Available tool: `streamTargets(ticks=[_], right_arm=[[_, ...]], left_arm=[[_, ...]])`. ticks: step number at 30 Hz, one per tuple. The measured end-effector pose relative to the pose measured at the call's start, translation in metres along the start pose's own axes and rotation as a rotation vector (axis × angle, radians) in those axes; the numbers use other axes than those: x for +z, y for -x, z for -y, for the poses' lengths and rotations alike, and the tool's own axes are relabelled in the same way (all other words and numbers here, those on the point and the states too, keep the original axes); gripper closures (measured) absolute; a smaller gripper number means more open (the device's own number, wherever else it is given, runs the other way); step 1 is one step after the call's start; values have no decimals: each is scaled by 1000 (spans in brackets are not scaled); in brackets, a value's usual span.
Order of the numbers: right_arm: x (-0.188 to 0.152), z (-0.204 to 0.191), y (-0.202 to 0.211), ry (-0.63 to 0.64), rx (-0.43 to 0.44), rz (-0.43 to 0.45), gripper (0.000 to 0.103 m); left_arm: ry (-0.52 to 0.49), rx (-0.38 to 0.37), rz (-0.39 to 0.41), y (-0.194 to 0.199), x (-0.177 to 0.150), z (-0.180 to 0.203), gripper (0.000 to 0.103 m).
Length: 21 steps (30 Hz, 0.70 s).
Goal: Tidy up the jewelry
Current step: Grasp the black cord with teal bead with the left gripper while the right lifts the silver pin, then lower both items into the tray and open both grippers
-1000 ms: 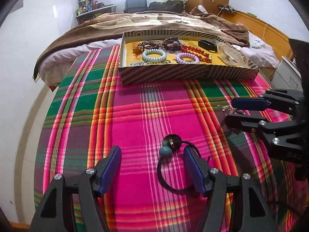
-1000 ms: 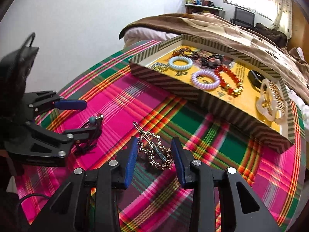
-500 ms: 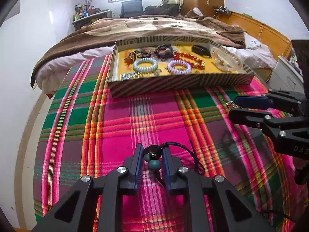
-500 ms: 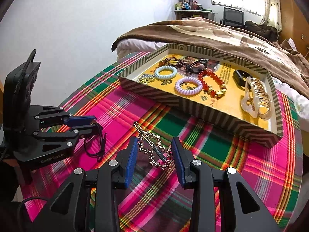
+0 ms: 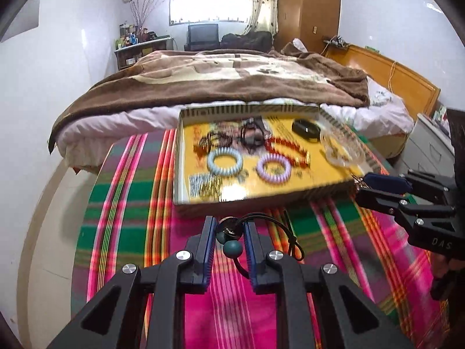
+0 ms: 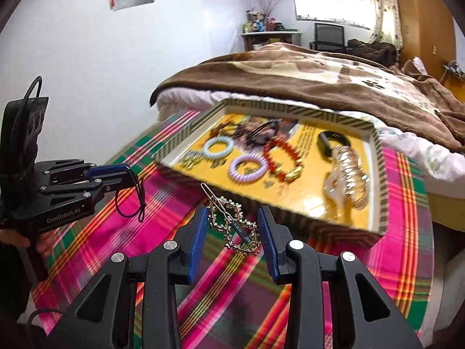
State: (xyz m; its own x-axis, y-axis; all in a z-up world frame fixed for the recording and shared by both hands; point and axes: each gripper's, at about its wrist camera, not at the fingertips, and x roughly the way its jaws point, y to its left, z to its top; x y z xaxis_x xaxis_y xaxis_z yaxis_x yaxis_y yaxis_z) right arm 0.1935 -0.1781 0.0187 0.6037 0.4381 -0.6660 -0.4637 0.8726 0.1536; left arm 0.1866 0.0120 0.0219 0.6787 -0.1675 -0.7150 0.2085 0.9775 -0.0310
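Observation:
My left gripper (image 5: 229, 226) is shut on a black hair tie with a teal bead (image 5: 232, 248), held above the plaid cloth; its cord loops off to the right. In the right wrist view the left gripper (image 6: 132, 177) shows at the left with the hair tie (image 6: 130, 203) dangling from it. My right gripper (image 6: 232, 218) is shut on a gold openwork hair clip (image 6: 235, 226), lifted just before the striped tray (image 6: 290, 215). The tray (image 5: 261, 200) holds a blue coil tie (image 5: 224, 161), a purple coil tie (image 5: 274, 168), a red bead bracelet (image 5: 290, 148) and a clear claw clip (image 5: 343, 148).
The round table wears a pink and green plaid cloth (image 5: 130, 203). A bed with a brown blanket (image 5: 218, 87) lies right behind the tray. A white wall (image 6: 87, 72) stands to the left. A pale drawer unit (image 5: 430, 145) is at the far right.
The left jaws closed on the hair tie and lifted it off the cloth. Both grippers rose and came nearer the tray; the right one kept the hair clip.

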Motion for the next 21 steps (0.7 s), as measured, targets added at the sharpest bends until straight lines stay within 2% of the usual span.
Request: streamTargets(ticks=[6,10,21], right_arm=[[17,21,-8,-46,-74,8,66],[22,37,-27,-101,-109,-15,66],[28,52,-65,-88,-158,-102,66]], left_arm=[[26,-22,30,-18,35,-7,84],[62,-38,15,-42,52,-12,84],[75,-56,-54,-94,60,-11,83]])
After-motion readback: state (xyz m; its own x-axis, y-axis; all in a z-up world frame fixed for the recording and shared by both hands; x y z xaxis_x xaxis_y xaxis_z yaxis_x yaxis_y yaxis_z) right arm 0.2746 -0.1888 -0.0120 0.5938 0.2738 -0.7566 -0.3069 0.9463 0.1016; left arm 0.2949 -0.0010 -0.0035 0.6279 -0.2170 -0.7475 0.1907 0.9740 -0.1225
